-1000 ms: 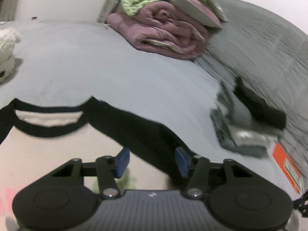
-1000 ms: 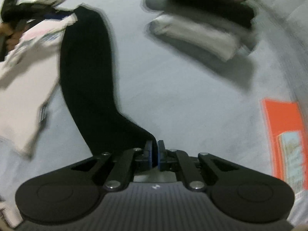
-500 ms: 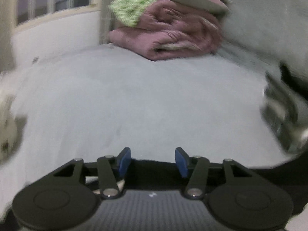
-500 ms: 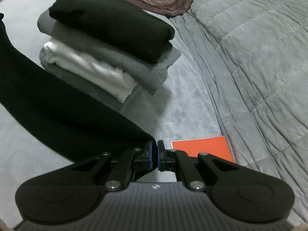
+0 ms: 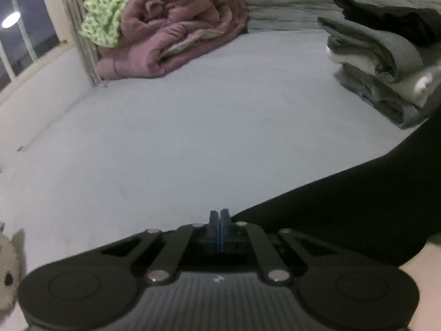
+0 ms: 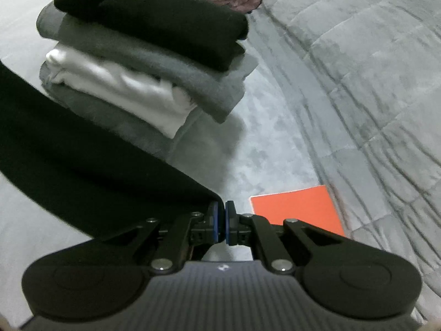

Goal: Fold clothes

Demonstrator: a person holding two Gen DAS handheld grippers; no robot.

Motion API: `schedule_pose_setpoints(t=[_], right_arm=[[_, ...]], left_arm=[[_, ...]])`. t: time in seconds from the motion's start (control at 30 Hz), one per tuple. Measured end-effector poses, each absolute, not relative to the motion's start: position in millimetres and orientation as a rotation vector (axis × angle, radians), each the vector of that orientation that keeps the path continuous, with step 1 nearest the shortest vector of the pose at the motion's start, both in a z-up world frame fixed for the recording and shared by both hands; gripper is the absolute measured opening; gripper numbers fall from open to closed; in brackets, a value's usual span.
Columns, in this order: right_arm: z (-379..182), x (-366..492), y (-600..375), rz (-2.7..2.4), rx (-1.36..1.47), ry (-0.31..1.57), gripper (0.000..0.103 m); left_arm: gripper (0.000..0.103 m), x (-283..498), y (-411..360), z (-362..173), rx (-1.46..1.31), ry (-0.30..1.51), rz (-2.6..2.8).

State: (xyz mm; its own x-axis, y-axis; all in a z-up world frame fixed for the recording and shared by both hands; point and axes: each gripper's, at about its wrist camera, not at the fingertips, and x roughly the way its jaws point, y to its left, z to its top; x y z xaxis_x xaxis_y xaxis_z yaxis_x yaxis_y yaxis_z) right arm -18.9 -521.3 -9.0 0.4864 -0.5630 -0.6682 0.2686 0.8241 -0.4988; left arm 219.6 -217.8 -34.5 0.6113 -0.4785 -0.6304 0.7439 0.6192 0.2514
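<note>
The shirt has a pale body (image 5: pixel 421 271) and black sleeves. In the left wrist view a black sleeve (image 5: pixel 344 207) runs from the right edge down to my left gripper (image 5: pixel 219 220). Its blue pads are pressed together at the fabric's edge, and the pinch itself is mostly hidden. In the right wrist view my right gripper (image 6: pixel 220 213) is shut on the end of a black sleeve (image 6: pixel 82 151). This sleeve stretches away to the left across the grey bed sheet (image 6: pixel 248 151).
A pile of folded clothes (image 6: pixel 143 63), black on top, lies just beyond the right gripper; the same folded pile (image 5: pixel 386 63) shows at right in the left view. An orange card (image 6: pixel 297 209), a grey quilt (image 6: pixel 358 82), a pink duvet (image 5: pixel 171 33) and a plush toy (image 5: pixel 8 273) surround the sheet.
The left gripper's jaws have closed from wide apart, and its view has rolled and swung off the shirt's collar. The right gripper swung from the shirt to the folded pile, still holding the sleeve.
</note>
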Motion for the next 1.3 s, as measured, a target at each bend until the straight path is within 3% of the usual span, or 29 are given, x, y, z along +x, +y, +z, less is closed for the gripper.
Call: schedule_pose_setpoints(t=[0.23,0.57,0.63,0.7,0.87,1.1,1.3], right_arm=[[3.5,-19.1,-522.2,-0.601,-0.373,0.850,0.004],[-43.5,9.3,-541.6,-0.627,-0.322,0.937,0.007],[-48.0,11.6,-540.7,-0.637,-0.313,0.931,0.009],[-47.5,12.4,-539.0,-0.652,-0.302,0.924,0.018],[-33.0,5.6,-537.2,-0.691,-0.216,0.896,0.042],[-16.5,-20.4,-536.9,-0.707,0.119,0.813,0.054],[-18.1,-35.2,-521.7,-0.688,0.405,0.714,0.057]], left_arm=[[0.000,207.4,-194.3,-14.8,0.304,0.353,-0.622],[0.002,229.7,-226.8,-47.1,0.371,0.503,-0.576],[0.009,226.6,-224.9,-45.3,0.374,0.505,-0.567],[0.039,222.4,-219.8,-41.3,0.336,0.511,-0.561],[0.059,204.9,-201.2,-29.3,0.255,0.536,-0.542],[0.070,174.8,-159.6,-14.6,0.232,0.574,-0.511],[0.078,153.2,-104.2,-4.9,0.175,0.629,-0.488]])
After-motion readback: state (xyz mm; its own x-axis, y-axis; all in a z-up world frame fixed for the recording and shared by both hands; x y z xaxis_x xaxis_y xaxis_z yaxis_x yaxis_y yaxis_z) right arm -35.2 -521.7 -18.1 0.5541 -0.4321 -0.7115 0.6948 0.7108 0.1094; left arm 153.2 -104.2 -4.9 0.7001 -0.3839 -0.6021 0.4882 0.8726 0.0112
